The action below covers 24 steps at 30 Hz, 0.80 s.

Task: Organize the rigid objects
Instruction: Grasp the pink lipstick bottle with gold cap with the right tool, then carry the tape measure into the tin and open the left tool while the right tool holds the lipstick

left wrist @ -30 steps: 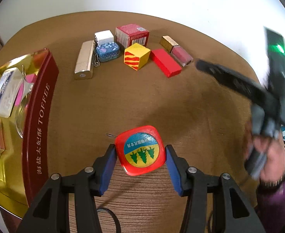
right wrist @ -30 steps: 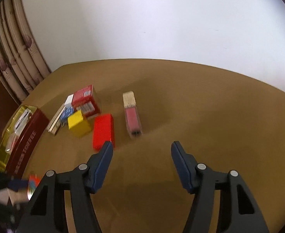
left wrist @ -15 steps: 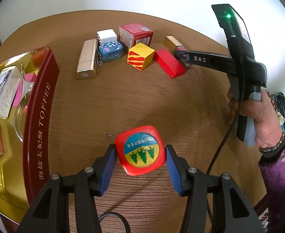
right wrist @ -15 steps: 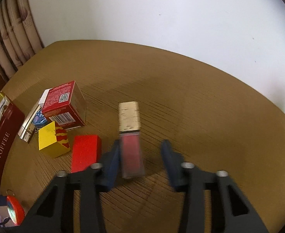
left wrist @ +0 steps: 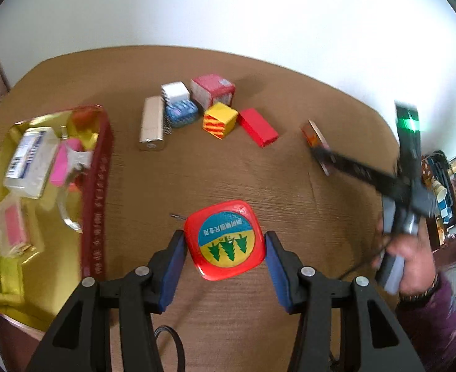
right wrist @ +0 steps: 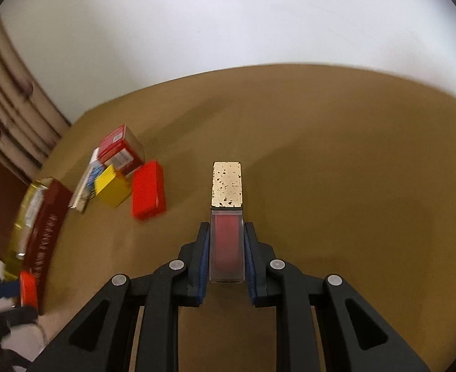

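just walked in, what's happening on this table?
A person is sorting small objects with two handheld grippers. The left gripper has its jaws around a red tape measure; the right gripper is shut on a lip gloss tube with a gold cap. More boxes sit grouped on the table, and a gold tin on the left already holds some items.

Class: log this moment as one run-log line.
left gripper: shut on red tape measure | right gripper: shut on lip gloss tube | tin: partly filled
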### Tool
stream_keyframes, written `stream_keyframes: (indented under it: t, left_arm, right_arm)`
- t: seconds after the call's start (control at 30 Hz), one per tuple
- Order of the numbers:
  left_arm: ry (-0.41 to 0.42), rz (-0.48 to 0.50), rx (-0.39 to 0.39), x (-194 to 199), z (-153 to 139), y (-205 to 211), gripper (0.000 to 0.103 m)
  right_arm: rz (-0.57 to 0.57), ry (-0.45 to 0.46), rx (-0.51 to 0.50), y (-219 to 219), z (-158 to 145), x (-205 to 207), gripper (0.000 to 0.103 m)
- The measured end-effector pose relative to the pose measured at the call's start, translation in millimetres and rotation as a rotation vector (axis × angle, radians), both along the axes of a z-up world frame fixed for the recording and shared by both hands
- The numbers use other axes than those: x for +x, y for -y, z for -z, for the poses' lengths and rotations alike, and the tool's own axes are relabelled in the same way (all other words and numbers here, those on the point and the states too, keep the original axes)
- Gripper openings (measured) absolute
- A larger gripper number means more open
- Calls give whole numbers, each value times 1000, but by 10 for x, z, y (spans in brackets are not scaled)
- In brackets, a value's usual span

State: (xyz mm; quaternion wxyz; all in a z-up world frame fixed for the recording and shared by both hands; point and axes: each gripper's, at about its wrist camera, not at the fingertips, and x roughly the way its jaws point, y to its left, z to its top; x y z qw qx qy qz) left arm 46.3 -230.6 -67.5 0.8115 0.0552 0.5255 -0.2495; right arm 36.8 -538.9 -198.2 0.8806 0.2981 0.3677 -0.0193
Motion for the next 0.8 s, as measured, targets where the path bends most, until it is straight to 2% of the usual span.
stream_keyframes:
  t: [0.17, 0.23, 0.37, 0.63, 0.8]
  left_arm:
    - [39, -54, -20, -46, -337, -400, 52]
    - [44, -96, -19, -23, -425, -607, 52]
    - [82, -176, 44, 74, -474, -1027, 52]
    - [90, -211, 166, 467, -140, -1388, 52]
    - [51, -209, 185, 709, 137, -1425, 52]
  right_arm:
    - [41, 14, 81, -93, 58, -440, 18]
    - [47, 20, 104, -187, 53, -446, 18]
    - [35, 27, 154, -342, 45, -570, 18]
    - [4, 39, 159, -659, -54, -634, 18]
    - [-7, 56, 152, -726, -173, -665, 18]
